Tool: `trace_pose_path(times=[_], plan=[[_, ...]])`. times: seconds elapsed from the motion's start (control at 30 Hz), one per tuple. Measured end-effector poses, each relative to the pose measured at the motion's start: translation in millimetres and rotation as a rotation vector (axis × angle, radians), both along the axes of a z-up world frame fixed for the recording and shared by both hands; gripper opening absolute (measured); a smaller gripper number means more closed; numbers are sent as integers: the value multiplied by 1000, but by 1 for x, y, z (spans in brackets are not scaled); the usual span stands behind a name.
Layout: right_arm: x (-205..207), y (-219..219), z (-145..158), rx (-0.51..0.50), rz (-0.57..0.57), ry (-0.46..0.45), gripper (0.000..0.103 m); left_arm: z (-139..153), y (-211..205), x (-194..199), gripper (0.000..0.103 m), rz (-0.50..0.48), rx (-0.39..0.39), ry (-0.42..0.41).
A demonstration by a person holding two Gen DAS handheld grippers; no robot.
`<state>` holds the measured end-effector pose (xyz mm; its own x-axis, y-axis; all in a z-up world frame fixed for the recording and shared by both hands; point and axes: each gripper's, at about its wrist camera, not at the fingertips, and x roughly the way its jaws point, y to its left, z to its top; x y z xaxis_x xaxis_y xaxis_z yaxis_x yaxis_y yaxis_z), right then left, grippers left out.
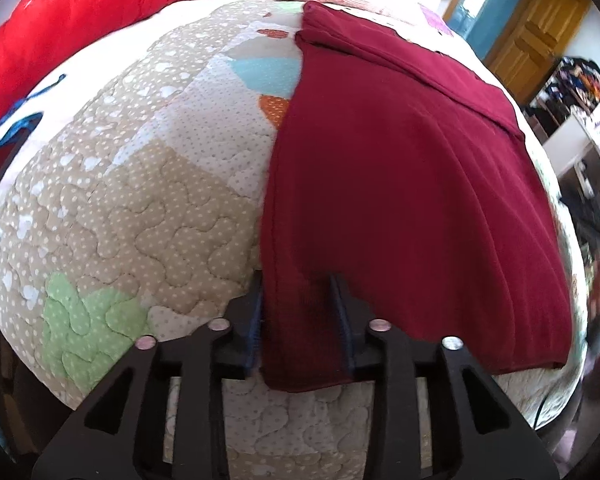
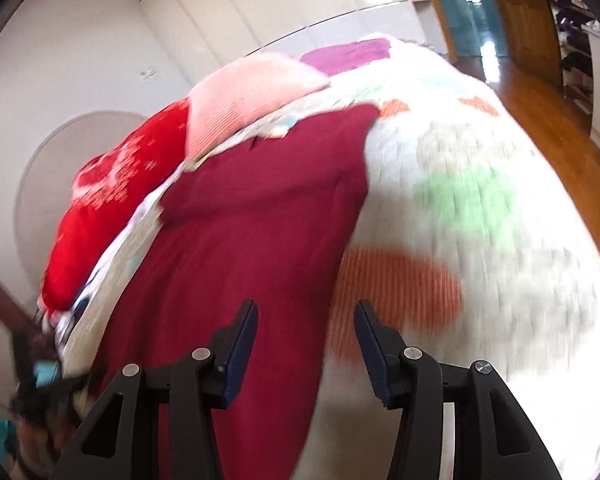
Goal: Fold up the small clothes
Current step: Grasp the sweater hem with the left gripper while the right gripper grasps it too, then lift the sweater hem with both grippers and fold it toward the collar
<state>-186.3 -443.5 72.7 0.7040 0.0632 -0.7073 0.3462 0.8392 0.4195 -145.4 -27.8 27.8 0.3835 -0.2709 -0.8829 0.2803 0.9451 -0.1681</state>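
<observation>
Fabric fills the left wrist view: a maroon garment point(image 1: 400, 184) lies lengthwise on the quilted bed point(image 1: 140, 208), running straight ahead of the left tongs point(image 1: 300, 312), whose narrowly parted pads flank its near corner. Right wrist view, blurred, shows the right tongs point(image 2: 306, 344) standing wide and empty above the garment's right edge, plus a red pillow point(image 2: 112, 208) far ahead-left.
</observation>
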Motion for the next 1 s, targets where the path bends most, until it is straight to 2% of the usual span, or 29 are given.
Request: trace_pose_path(times=[0.03, 0.13, 0.17, 0.2, 0.23, 0.3, 0.37, 0.5, 0.6, 0.67, 0.73, 0.8, 0.83, 0.87, 0.9, 0.93, 1.0], plan=[[19, -9, -3, -4, -13, 9, 48, 0, -2, 0, 42, -7, 2, 0], [66, -30, -22, 27, -49, 110, 48, 0, -5, 1, 44, -9, 12, -1], [76, -34, -27, 40, -43, 119, 35, 0, -5, 2, 44, -10, 11, -1], [83, -36, -29, 29, -34, 127, 12, 1, -5, 3, 44, -12, 9, 1], [89, -35, -30, -18, -28, 145, 7, 2, -5, 3, 44, -17, 6, 5], [94, -29, -26, -106, 4, 161, 7, 4, -1, 5, 44, -23, 3, 11], [95, -31, -26, -168, -16, 179, 7, 6, 4, 4, 44, -5, 14, -2], [91, -43, -33, -121, -55, 171, 7, 7, 9, 6, 44, 30, 24, -20], [82, -34, -20, -118, -24, 163, 7, 5, 10, 7, 44, 32, 21, -30], [62, -28, -3, -82, -9, 112, 7, 3, 10, 8, 44, 34, 28, -44], [33, -19, 10, -11, 26, 57, 15, 5, 9, 11, 44, 40, 34, -61], [5, -8, 16, 43, 70, 40, 55, 6, 11, 14, 44, 50, 15, -59], [-9, -1, 17, 65, 92, 39, 60, 7, 15, 17, 45, 56, -9, -46], [-26, 10, 16, 84, 131, 46, 60, 7, 18, 18, 47, 62, -31, -29], [-38, 18, 16, 99, 160, 55, 60, 6, 21, 19, 59, 69, -47, -15], [-50, 26, 14, 113, 188, 67, 60, 5, 23, 19, 66, 74, -58, -8], [-74, 42, 9, 149, 229, 89, 60, 5, 25, 17, 66, 71, -45, -12]])
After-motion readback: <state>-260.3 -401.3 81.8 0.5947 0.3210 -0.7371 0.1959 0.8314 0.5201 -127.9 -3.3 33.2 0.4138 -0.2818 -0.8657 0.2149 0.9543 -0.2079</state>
